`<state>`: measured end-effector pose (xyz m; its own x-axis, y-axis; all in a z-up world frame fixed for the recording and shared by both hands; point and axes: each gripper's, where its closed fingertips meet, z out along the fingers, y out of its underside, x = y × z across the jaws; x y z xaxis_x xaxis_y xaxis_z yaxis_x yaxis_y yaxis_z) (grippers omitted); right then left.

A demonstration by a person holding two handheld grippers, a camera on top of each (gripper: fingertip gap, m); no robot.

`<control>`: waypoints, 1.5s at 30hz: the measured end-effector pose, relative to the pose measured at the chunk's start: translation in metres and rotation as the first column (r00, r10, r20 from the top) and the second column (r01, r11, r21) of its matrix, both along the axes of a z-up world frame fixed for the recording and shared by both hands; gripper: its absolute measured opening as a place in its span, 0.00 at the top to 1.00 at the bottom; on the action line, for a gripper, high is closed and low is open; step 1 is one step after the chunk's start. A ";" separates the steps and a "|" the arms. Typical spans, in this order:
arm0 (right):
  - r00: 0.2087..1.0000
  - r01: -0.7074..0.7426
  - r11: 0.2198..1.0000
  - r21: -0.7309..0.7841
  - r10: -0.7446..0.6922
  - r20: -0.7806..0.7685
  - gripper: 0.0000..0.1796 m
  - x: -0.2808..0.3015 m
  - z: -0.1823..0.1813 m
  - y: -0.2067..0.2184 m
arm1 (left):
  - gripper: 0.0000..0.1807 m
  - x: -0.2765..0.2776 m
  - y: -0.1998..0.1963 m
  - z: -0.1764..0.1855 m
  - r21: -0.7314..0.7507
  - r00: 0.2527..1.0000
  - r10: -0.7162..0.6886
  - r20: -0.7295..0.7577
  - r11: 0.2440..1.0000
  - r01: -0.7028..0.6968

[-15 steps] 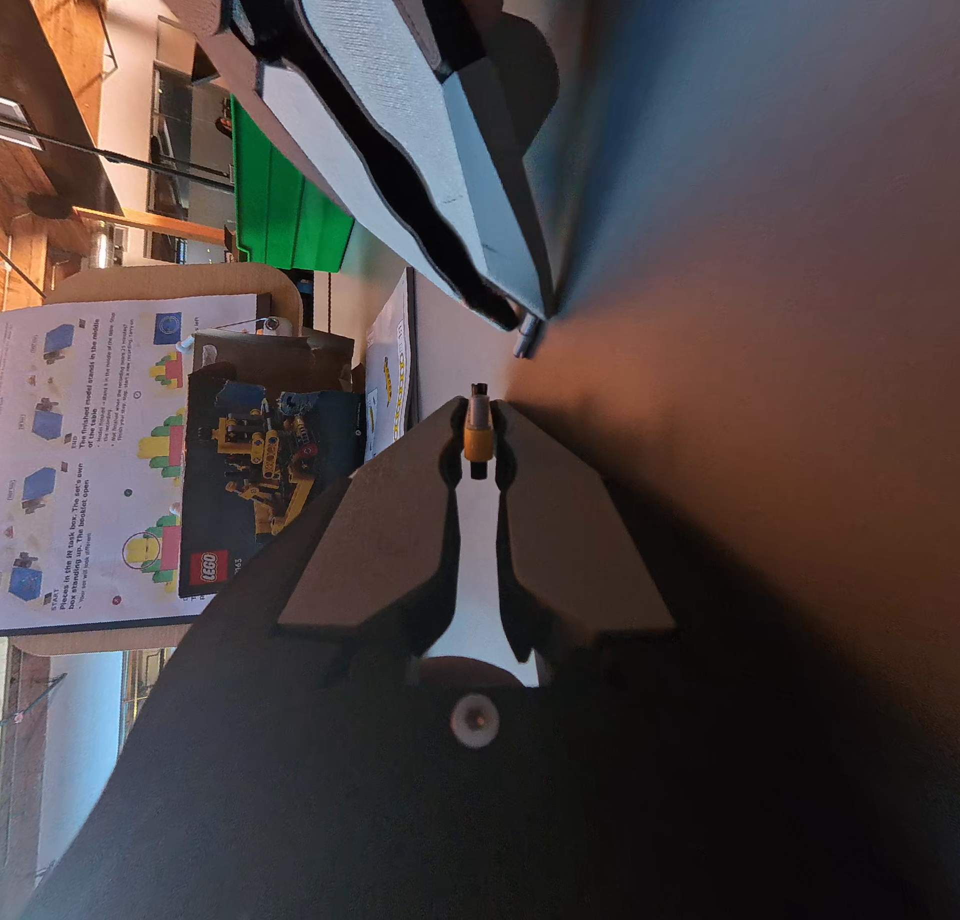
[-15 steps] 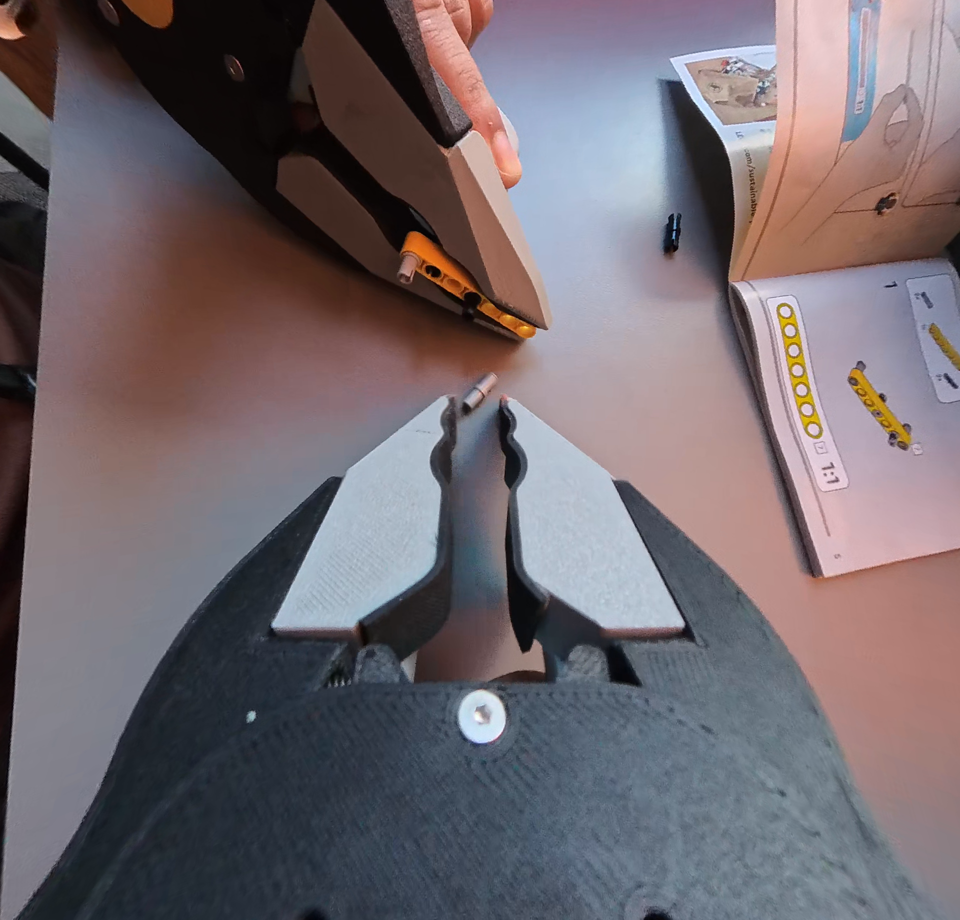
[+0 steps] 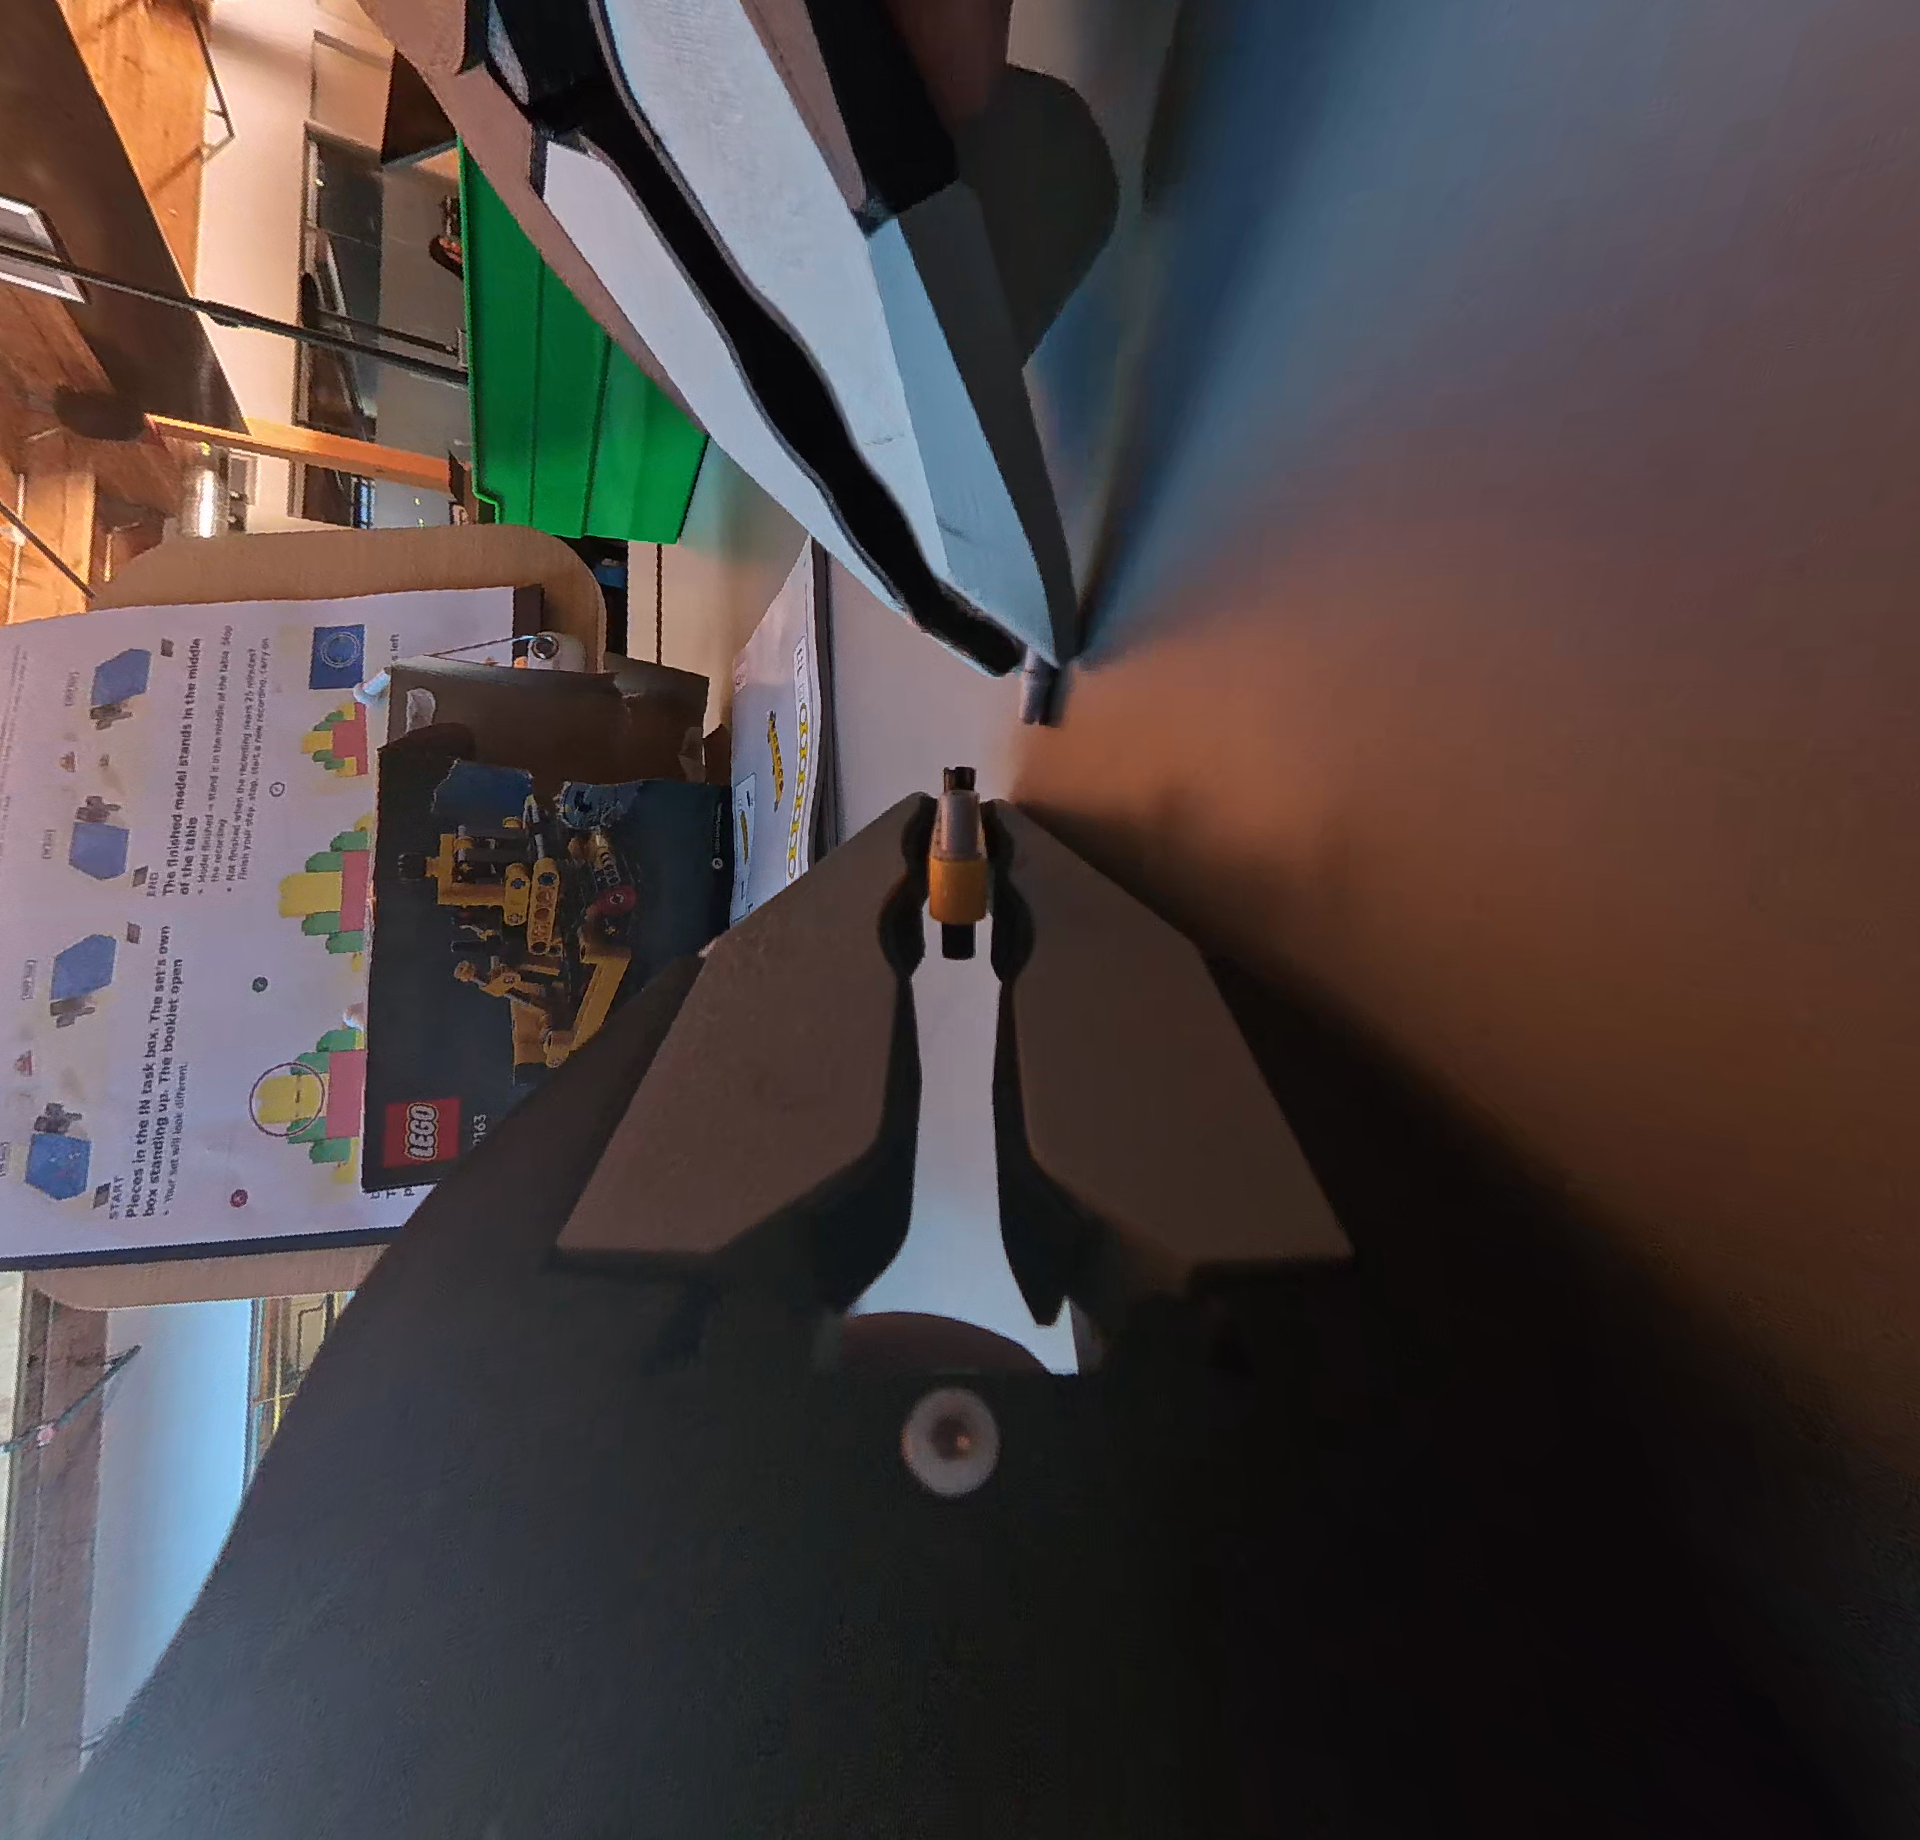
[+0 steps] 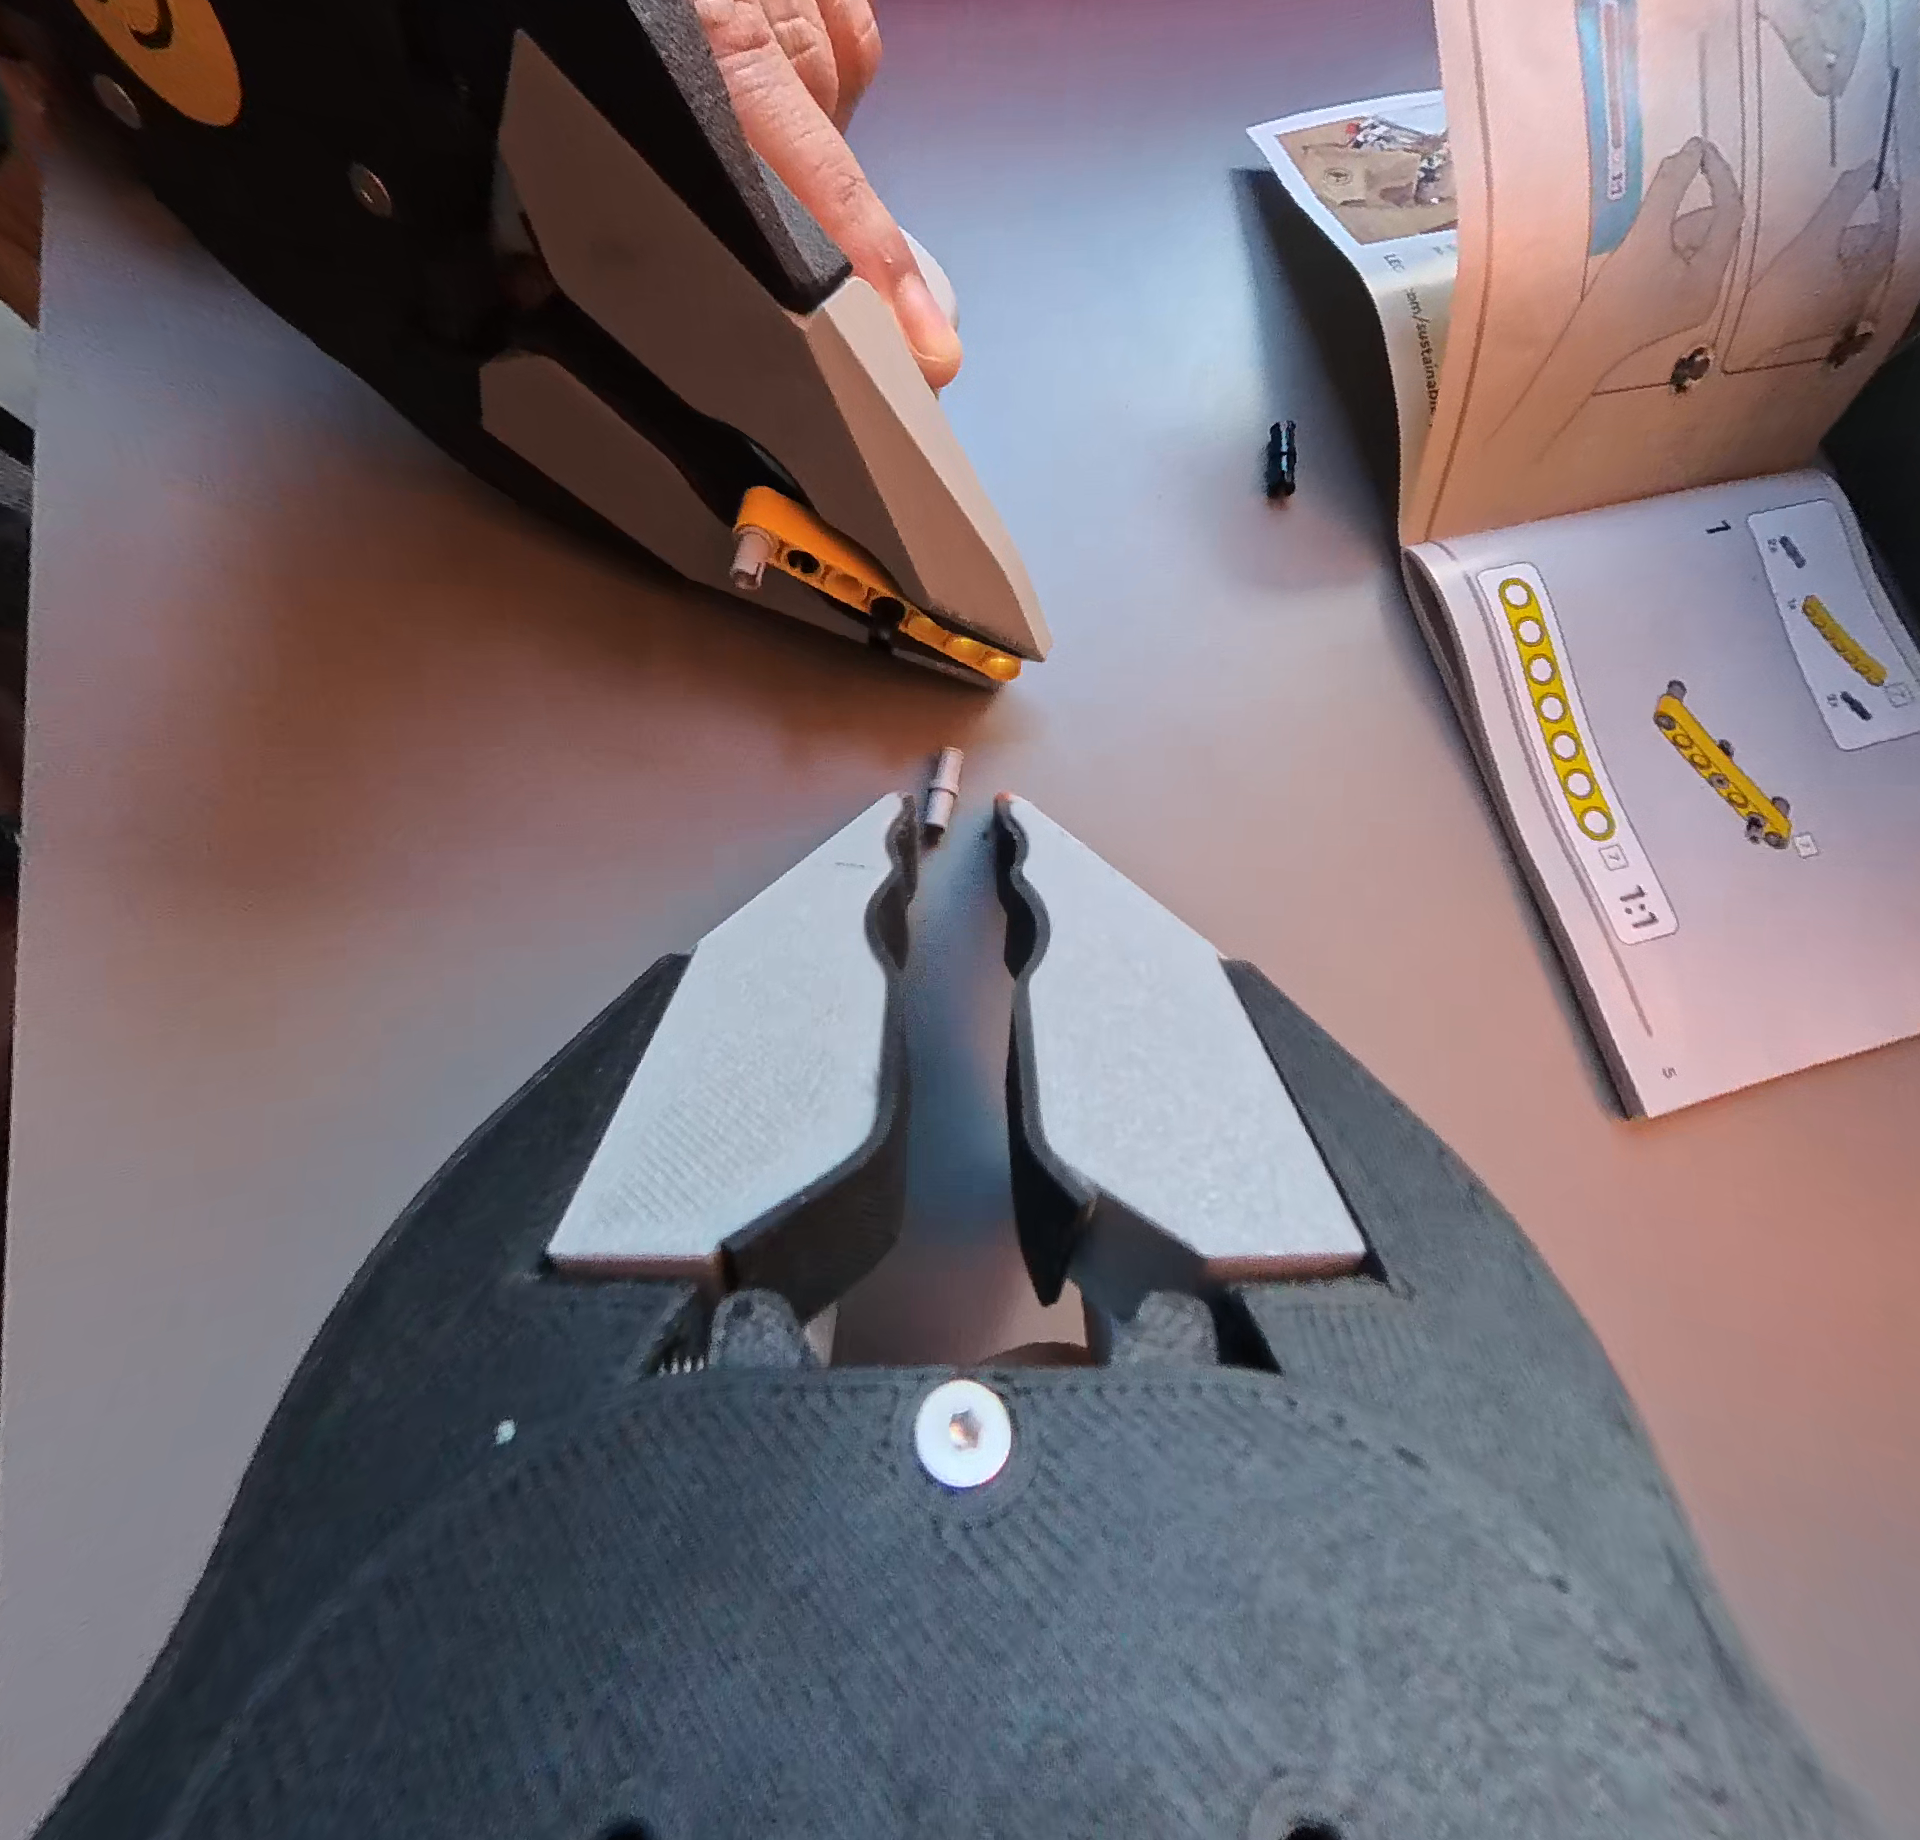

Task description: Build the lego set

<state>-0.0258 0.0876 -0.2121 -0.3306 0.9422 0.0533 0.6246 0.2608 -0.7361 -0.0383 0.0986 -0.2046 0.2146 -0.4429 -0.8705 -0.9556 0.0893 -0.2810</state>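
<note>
- The grey table [image 4: 312,855] lies under both tongs.
- The open instruction booklet [image 4: 1662,855] rests well to the right of the right gripper [image 4: 954,816].
- The left gripper [image 3: 957,824] lies on its side, jaws clamped on a yellow beam [image 3: 955,881]; a person's hand [image 4: 821,117] rests on it.
- The right gripper's jaws stand narrowly apart, holding nothing.
- The yellow beam carries a grey pin and a black pin in its holes.
- A loose grey pin [image 4: 940,791] lies at the right gripper's tips, against its left finger [image 4: 902,824].
- A loose black pin [image 4: 1282,458] lies beside the booklet.
</note>
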 end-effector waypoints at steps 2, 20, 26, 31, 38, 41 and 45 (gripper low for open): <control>1.000 0.011 1.000 0.009 -0.011 -0.003 0.97 -0.001 0.000 0.001 | 0.97 0.000 0.000 0.000 0.004 1.000 -0.001 -0.004 1.000 0.001; 0.998 0.060 0.998 -0.024 -0.060 -0.005 1.00 -0.010 0.005 0.005 | 0.97 0.004 0.000 0.001 0.017 0.999 -0.014 -0.038 1.000 0.014; 0.999 0.052 0.998 -0.042 -0.052 0.001 0.99 -0.010 0.007 0.004 | 0.97 0.004 0.000 0.001 0.017 0.999 -0.009 -0.046 1.000 0.009; 0.999 0.053 0.998 -0.043 -0.053 0.000 1.00 -0.010 0.007 0.004 | 0.97 0.004 0.001 0.001 0.019 0.999 -0.006 -0.048 1.000 0.007; 0.999 0.050 0.997 -0.053 -0.050 -0.001 1.00 -0.009 0.008 0.003 | 0.97 0.004 0.001 0.001 0.017 0.999 -0.005 -0.048 1.000 0.005; 0.999 0.049 0.997 -0.054 -0.049 -0.005 1.00 -0.010 0.009 0.002 | 0.97 0.003 0.001 0.001 0.021 0.998 -0.003 -0.060 1.000 0.004; 0.999 0.053 0.997 -0.062 -0.053 0.001 1.00 -0.010 0.008 0.002 | 0.97 0.004 0.001 0.001 0.026 0.998 -0.003 -0.069 1.000 0.004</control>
<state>-0.0360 0.0895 -0.2042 -0.2805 0.9598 -0.0057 0.6359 0.1814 -0.7502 -0.0347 0.0992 -0.2036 0.1524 -0.4208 -0.8943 -0.9722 0.0991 -0.2123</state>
